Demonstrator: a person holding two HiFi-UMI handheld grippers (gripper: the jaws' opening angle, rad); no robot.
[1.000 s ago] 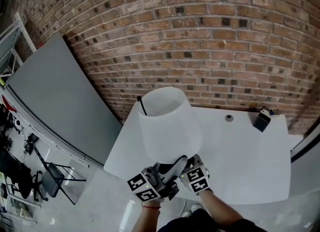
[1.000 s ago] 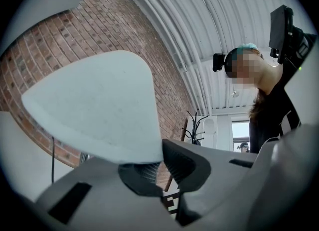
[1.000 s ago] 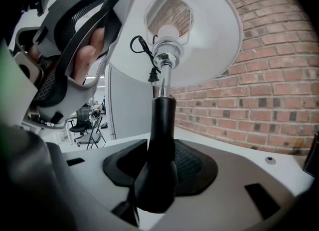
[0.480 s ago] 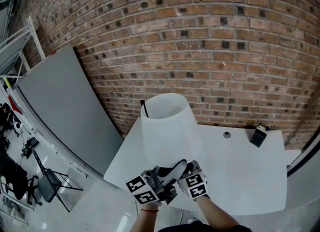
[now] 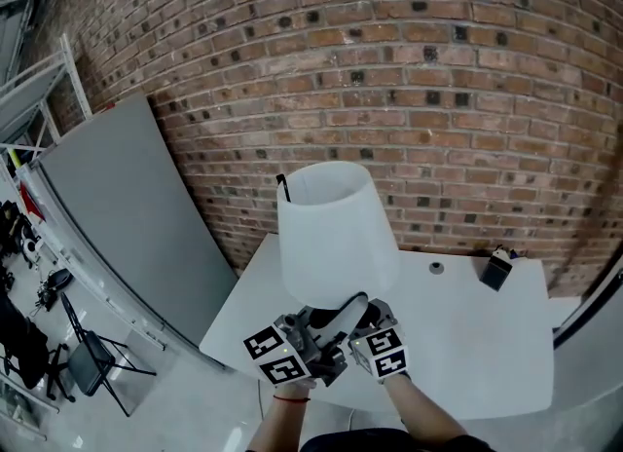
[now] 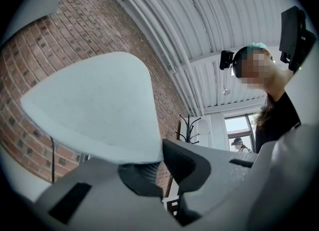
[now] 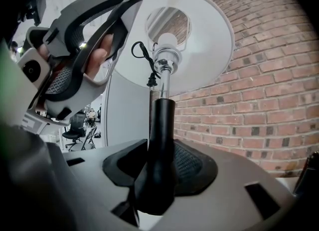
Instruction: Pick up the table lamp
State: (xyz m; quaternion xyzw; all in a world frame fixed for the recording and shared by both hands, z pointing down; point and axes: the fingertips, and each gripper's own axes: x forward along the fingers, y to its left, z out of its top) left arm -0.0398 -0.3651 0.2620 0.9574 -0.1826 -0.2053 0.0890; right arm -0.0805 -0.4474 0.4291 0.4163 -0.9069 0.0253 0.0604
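The table lamp has a white cone shade (image 5: pixel 336 231) and a slim black stem (image 7: pixel 160 145). In the right gripper view, my right gripper (image 7: pixel 159 170) is shut on that stem, and the bulb (image 7: pixel 167 41) and a black cord (image 7: pixel 142 58) show under the shade. My left gripper (image 6: pixel 162 168) points up at the shade (image 6: pixel 94 108), its jaws nearly together with the shade's lower rim in the narrow gap. In the head view both grippers, left (image 5: pixel 336 321) and right (image 5: pixel 375 321), sit side by side just under the shade, above the white table (image 5: pixel 477 353). The lamp's foot is hidden.
A brick wall (image 5: pixel 438 99) stands behind the table. A small black box (image 5: pixel 496 271) and a small round object (image 5: pixel 436 268) lie near the table's back edge. A grey panel (image 5: pixel 127 216) leans at the left, with a folding chair (image 5: pixel 92 362) below.
The lamp and both grippers have risen a little against the wall. The table looks smaller and lower in the head view. Both grips look unchanged.
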